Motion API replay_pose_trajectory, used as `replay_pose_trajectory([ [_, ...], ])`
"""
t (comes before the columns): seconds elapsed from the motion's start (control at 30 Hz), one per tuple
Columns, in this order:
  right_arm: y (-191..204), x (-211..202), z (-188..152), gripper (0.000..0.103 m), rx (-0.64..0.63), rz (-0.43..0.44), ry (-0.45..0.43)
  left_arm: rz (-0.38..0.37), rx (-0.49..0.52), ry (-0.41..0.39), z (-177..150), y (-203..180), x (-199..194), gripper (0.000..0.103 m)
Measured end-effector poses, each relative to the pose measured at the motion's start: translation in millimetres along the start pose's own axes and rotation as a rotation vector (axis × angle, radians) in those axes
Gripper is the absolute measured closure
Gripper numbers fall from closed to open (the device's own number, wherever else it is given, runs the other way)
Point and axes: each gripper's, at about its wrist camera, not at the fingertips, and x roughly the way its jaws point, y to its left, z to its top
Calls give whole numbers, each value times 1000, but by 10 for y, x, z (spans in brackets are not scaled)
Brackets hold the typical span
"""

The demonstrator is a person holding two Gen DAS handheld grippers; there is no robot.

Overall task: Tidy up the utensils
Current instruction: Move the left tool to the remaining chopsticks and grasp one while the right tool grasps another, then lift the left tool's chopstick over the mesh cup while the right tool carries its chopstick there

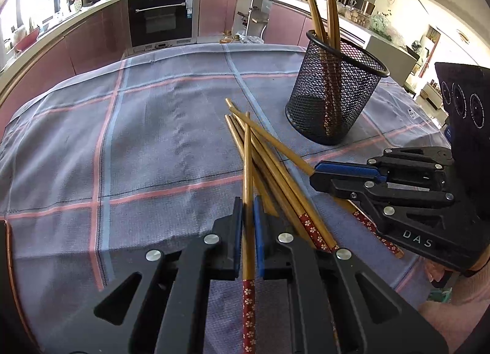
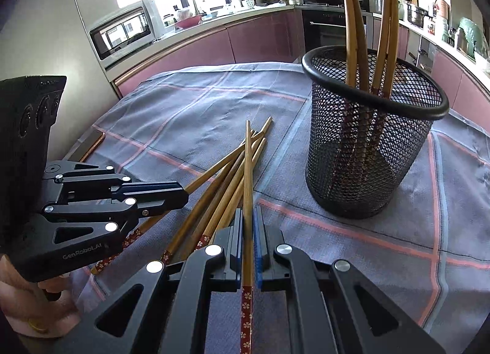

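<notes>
Gripping one chopstick [image 1: 248, 170] in my left gripper [image 1: 248, 222] and another [image 2: 247, 188] in my right gripper [image 2: 248, 231]. Next, both go upright into the mesh holder [image 2: 373, 145], clearing its rim.

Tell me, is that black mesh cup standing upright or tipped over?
Upright. The mesh cup stands on its base on the checked cloth, rim up, with chopsticks poking out of its top.

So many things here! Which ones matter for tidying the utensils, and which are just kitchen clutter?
Part of the job:
- loose chopsticks piled on the cloth
- black mesh holder with chopsticks standing in it
- left gripper and right gripper, each shut on a chopstick

Just lying about:
- checked tablecloth
- oven
- microwave
</notes>
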Motion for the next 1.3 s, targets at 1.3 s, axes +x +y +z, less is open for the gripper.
replay_pose_trajectory([
  [1.3,-259,-887,201,97,49,37,-266,-195,-21,-174,332,-8,-846,95],
])
